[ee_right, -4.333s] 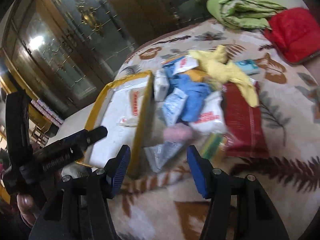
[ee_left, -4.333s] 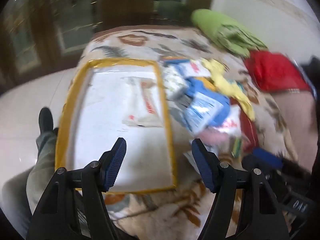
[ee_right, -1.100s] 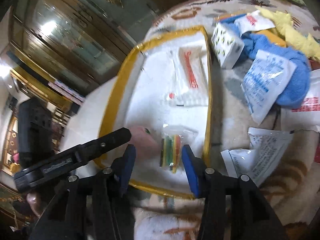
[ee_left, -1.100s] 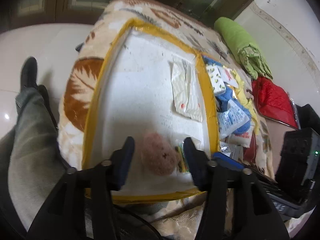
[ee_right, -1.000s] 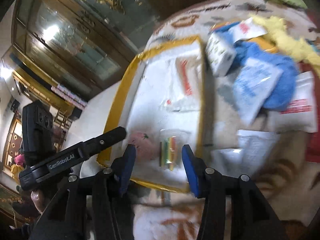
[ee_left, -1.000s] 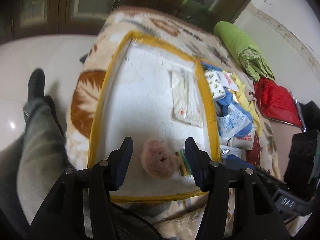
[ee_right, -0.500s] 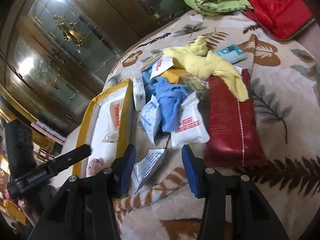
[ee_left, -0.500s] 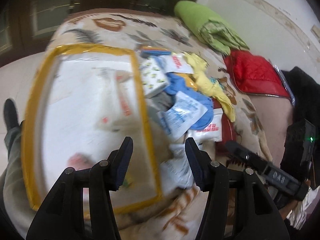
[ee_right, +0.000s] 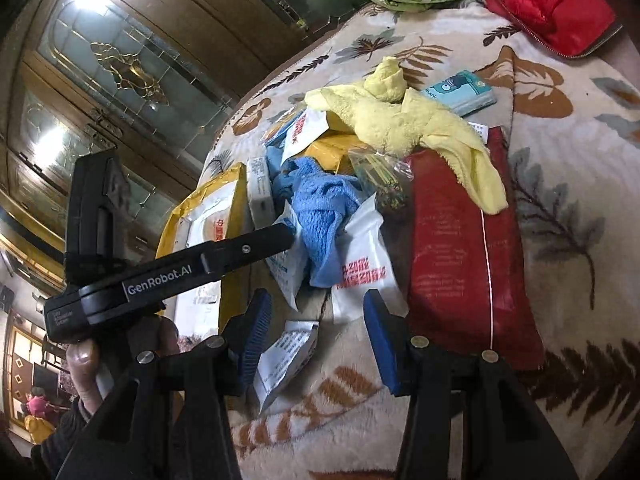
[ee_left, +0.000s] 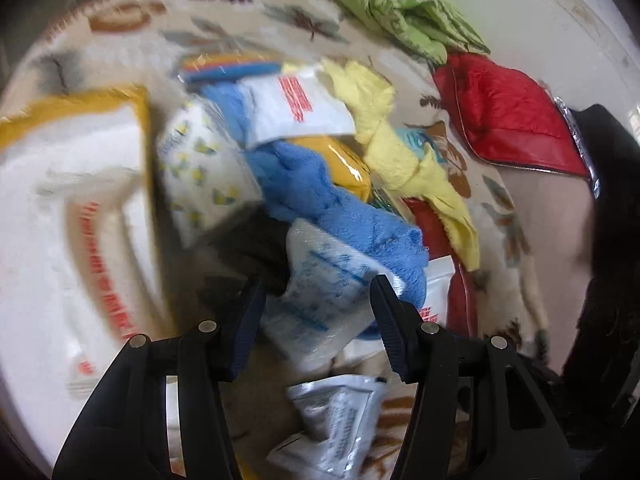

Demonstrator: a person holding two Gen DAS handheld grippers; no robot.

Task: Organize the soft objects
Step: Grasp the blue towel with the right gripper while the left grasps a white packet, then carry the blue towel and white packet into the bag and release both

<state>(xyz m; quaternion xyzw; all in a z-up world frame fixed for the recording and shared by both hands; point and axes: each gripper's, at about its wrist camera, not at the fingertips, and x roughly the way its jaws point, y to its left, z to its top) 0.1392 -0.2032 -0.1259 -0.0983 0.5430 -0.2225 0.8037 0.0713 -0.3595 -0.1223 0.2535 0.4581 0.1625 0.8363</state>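
Note:
A pile of soft things lies on the leaf-patterned blanket: a blue towel (ee_left: 340, 208) (ee_right: 324, 204), a yellow towel (ee_left: 400, 148) (ee_right: 404, 120), white packets and a red pouch (ee_right: 460, 248). My left gripper (ee_left: 318, 304) stands open just above a white packet with blue print (ee_left: 320, 308), holding nothing. In the right wrist view one of its fingers (ee_right: 256, 246) reaches over the pile from the left. My right gripper (ee_right: 316, 320) is open and empty above a small white packet (ee_right: 286, 352). The white bin with a yellow rim (ee_left: 80, 100) (ee_right: 236, 184) lies left of the pile.
A green quilt (ee_left: 392, 8) and a red padded jacket (ee_left: 504, 112) lie at the far side of the blanket. A teal pack (ee_right: 460, 94) sits behind the yellow towel. A person's hand (ee_right: 84, 360) holds the left gripper. Glass doors (ee_right: 100, 80) stand behind.
Both grippers have swung right from over the bin to the pile, open the whole way. The pink sponge and the coloured pack stayed in the bin and are out of view.

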